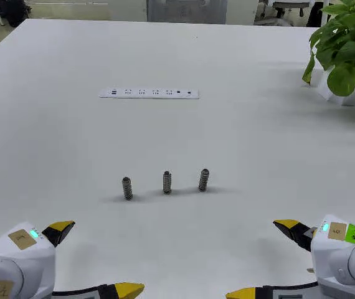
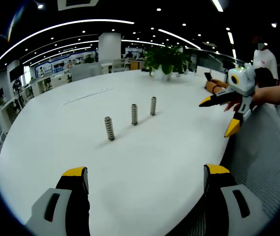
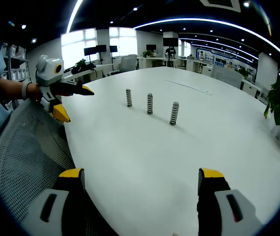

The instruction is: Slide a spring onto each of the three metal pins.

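While you are holding both claws low in the head view, the left gripper [image 1: 96,258] is sitting in the lower left corner and the right gripper [image 1: 263,258] in the lower right. Each has its yellow-tipped jaws spread wide and is carrying nothing. Three springs are standing in a row at the middle of the frame, above and between the two claws and well apart from both: the left spring [image 1: 127,188], the middle spring [image 1: 167,182] and the right spring [image 1: 203,179]. Each is standing with its long axis upright on the white table [image 1: 258,149] (the pins inside are too hidden by the coils to pick out separately). The left spring is lying nearer your left claw and the right spring nearer your right, while the middle spring is sitting about evenly between them. Since every upright in the row is wearing coils, I am judging that all three pins are already sleeved, so any coming move is looking like a straight reach up the frame, not a pickup.
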`<state>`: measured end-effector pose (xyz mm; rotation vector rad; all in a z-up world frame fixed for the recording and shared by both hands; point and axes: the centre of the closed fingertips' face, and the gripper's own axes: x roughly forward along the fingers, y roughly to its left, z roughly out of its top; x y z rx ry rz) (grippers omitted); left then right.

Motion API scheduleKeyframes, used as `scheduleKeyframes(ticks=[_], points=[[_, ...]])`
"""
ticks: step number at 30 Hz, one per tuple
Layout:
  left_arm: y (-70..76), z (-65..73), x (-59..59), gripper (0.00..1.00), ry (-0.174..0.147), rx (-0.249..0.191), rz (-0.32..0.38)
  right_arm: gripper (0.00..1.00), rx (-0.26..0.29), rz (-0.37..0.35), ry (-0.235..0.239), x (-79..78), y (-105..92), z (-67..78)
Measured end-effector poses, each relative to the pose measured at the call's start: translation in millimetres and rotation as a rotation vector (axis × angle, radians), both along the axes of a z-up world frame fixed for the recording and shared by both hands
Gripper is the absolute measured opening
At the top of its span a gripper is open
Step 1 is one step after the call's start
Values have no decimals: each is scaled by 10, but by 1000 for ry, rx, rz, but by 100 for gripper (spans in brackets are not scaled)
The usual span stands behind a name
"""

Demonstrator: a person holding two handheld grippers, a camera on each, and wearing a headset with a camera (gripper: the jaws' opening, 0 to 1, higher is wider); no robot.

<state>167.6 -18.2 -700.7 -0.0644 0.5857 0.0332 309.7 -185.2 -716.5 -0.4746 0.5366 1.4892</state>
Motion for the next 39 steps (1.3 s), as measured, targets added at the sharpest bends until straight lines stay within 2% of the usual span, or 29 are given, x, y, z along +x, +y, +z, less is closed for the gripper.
scheduleKeyframes(ticks=[31, 39], points=[[3, 9, -4, 100, -2, 1, 1, 97, 0, 0, -6, -9, 3, 15], [3, 29, 7, 100, -19, -15, 10, 97, -4, -8, -4, 4, -8, 9]])
